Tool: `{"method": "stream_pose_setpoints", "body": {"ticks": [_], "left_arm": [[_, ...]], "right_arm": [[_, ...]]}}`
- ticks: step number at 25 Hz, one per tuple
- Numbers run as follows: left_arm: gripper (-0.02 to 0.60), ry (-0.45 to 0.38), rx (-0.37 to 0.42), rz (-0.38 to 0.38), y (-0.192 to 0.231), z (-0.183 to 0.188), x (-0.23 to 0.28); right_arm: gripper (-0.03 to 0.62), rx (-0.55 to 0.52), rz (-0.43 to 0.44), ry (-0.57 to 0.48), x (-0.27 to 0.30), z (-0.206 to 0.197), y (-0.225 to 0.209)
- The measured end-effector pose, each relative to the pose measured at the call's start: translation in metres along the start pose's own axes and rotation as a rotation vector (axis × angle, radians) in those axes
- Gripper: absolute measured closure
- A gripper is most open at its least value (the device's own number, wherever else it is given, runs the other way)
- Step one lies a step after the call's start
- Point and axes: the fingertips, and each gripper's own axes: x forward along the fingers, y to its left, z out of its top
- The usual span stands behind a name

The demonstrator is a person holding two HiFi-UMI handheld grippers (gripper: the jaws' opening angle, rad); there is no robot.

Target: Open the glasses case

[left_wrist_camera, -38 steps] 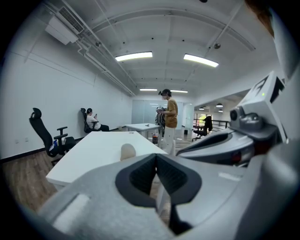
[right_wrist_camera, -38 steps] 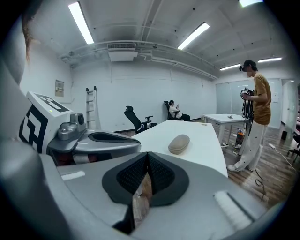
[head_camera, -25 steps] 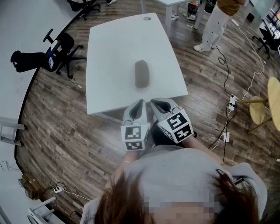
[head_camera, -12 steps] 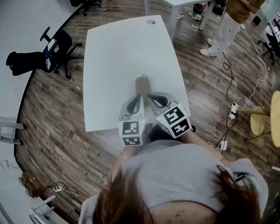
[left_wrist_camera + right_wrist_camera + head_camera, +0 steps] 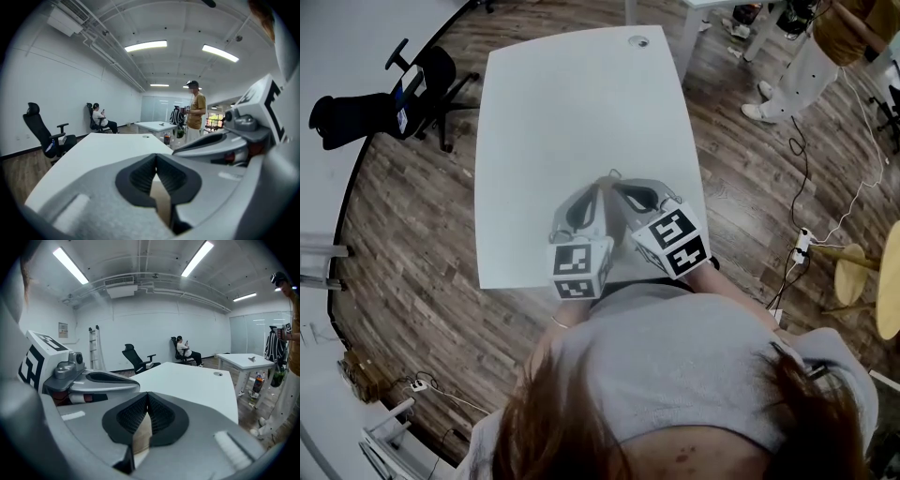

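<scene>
The grey-brown glasses case lies on the white table (image 5: 562, 112) near its front edge, almost wholly hidden in the head view under both grippers. Only a sliver (image 5: 608, 174) shows past their tips. My left gripper (image 5: 596, 187) and right gripper (image 5: 621, 187) sit side by side over it, tips nearly together. In the left gripper view the jaws (image 5: 157, 158) are shut, pads meeting, with a tan strip of the case (image 5: 161, 201) showing below them. In the right gripper view the jaws (image 5: 147, 395) are likewise shut above a tan strip (image 5: 140, 437). Neither pair grips anything.
A black office chair (image 5: 412, 89) stands left of the table. A standing person (image 5: 811, 56) and another white table are at the back right. Cables and a power strip (image 5: 800, 244) lie on the wood floor, by a round wooden stool (image 5: 886, 281).
Both grippers have moved forward over the table's front edge to the case, which was in plain sight and is now covered by them. Jaws stayed shut.
</scene>
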Motion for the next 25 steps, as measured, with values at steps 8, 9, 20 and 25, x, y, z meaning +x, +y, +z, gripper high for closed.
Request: {"method": "stream_pose_setpoints", "body": {"ticks": [8,9,20,25], "left_arm": [[0.580,0.069,-0.016,-0.030,0.024,0.000,0.020],[0.580,0.094,-0.020,-0.034,0.026,-0.002,0.023],[0.149,0.401,-0.116,-0.147,0.027,-0.063,0.035],[0.150,0.528,-0.102,-0.170,0.024,-0.090,0.036]], "right_arm": [[0.589,0.013,-0.023,0.025,0.020,0.010,-0.013],[0.589,0.018,-0.029,0.024,0.020,0.011,-0.016],[0.589,0.080,-0.075,0.018,0.030,0.015,-0.036],[0.589,0.093,-0.086,0.017,0.026,0.011,-0.038]]}}
